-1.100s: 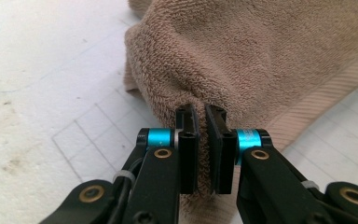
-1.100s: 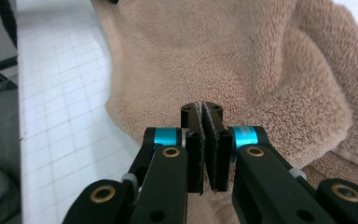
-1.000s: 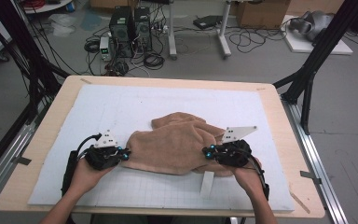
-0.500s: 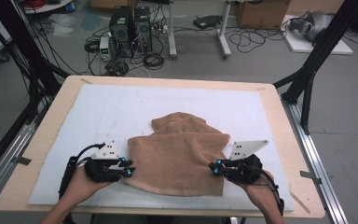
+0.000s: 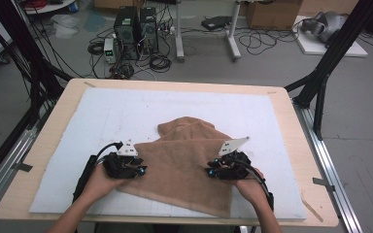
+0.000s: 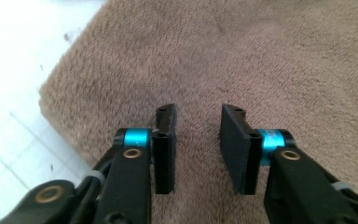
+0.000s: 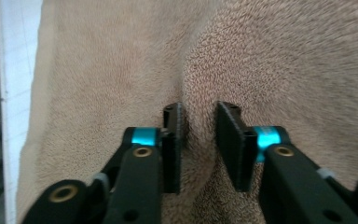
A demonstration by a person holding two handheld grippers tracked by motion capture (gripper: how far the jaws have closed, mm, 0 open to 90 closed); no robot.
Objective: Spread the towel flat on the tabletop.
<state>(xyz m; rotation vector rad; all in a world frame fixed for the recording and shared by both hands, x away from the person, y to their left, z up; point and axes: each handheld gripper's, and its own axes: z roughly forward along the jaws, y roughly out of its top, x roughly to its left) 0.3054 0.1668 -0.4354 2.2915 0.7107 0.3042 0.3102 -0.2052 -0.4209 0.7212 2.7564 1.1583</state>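
Left gripper [image 5: 137, 170], high view: it rests over the near-left edge of the towel [image 5: 189, 167], and the right gripper [image 5: 213, 171] rests over the towel's near-right part. Count: one brown towel, two grippers, one white mat [image 5: 77, 126], one wooden table [image 5: 291, 121]. The towel lies partly folded on the near half of the mat, its long axis running from the far bunched end toward the near edge. Both grippers stand about equally near the towel, one on each flank, pointing inward toward its middle.

Left gripper view: the left gripper [image 6: 198, 140] has its jaws parted, having just been opening and then easing slightly inward. Flat towel pile [image 6: 242, 60] lies beneath and beyond the pads; nothing is pinched between them. The towel's edge runs left of the jaws, with the mat [image 6: 14, 70] beyond it.

Right gripper view: the right gripper [image 7: 199, 140] has its jaws narrowly parted, having just been opening. A crease of the towel [image 7: 186, 70] runs straight ahead from the gap; the pads do not appear to press it. The next pinch probably depends on that crease lying in line with the gap.
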